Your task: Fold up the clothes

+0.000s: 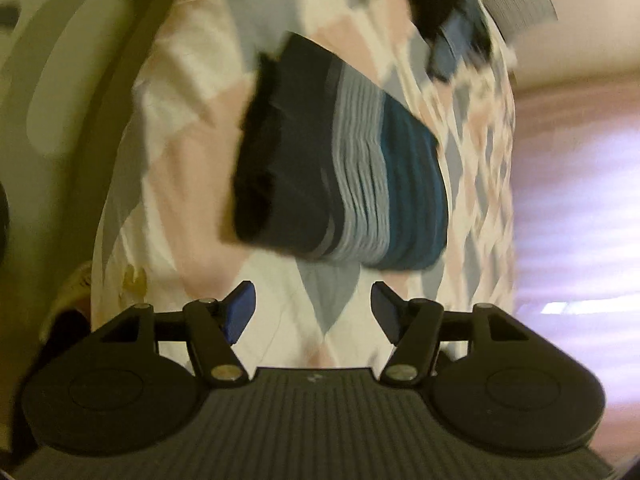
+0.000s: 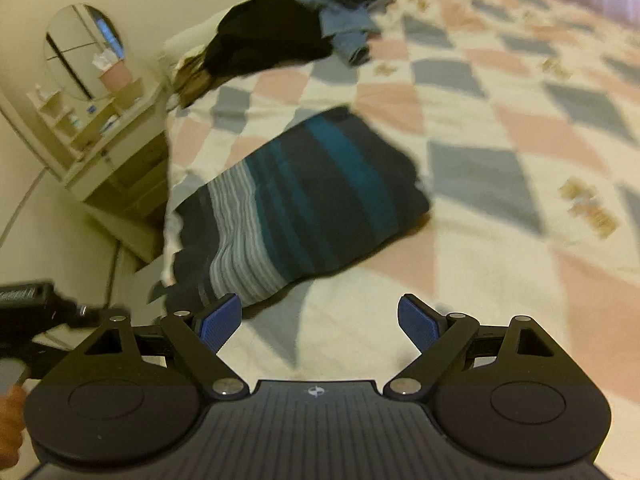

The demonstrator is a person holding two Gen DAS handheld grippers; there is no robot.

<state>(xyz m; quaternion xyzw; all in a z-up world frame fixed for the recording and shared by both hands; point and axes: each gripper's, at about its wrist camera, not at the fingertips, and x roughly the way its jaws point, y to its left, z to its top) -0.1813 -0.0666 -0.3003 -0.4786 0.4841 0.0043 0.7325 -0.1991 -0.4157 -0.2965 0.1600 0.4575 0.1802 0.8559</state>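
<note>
- Biggest thing here is the bed quilt [image 2: 500,128], cream with pink and grey-blue diamonds, taking up most of both views.
- Folded striped garment [image 2: 304,200] lies flat on the quilt near the bed's left edge. In the right wrist view its long axis runs from lower left up to upper right, and the navy, teal and pale grey stripes cross it. The left wrist view is blurry, but it sits straight ahead of the claw there.
- Pile of unfolded clothes [image 2: 280,36], black plus light blue, sits well apart at the far end of the bed.
- White vanity with round mirror [image 2: 84,52] stands beside the bed.
- Left gripper [image 1: 312,312]: jaws apart, nothing between them, just short of the garment's near edge.
- Right gripper [image 2: 319,320]: jaws wide apart, empty, hovering over quilt just beside the garment.
</note>
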